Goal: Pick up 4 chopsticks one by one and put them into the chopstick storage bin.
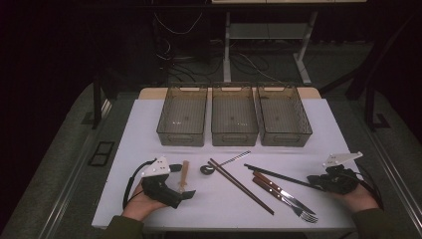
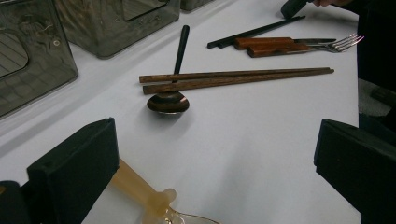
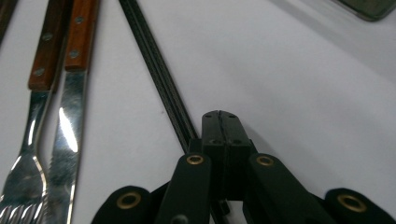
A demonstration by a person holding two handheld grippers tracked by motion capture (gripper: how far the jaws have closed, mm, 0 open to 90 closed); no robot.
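Black chopsticks (image 1: 278,175), a thin matte pair lying side by side on the white table (image 1: 149,119), run from the table's middle out to the right gripper (image 1: 318,181); the right gripper view shows them as two dark ribbed sticks (image 3: 161,74) passing under the gripper (image 3: 220,122), whose jaws are pressed together, though whether the pair is pinched cannot be told. Three smoky clear bins (image 1: 234,115) stand in a row at the table's far side. The left gripper (image 1: 185,195) rests near the front edge with jaws spread wide (image 2: 215,163), and a pale-handled spoon (image 2: 144,193) lies between them, close by one jaw. Brown chopsticks (image 1: 241,186) lie slantwise in the middle, their far ends across the handle of a dark spoon (image 2: 169,101). A knife (image 3: 70,112) and fork (image 3: 35,116) with reddish wooden handles lie just beside the black pair, tips toward the person.
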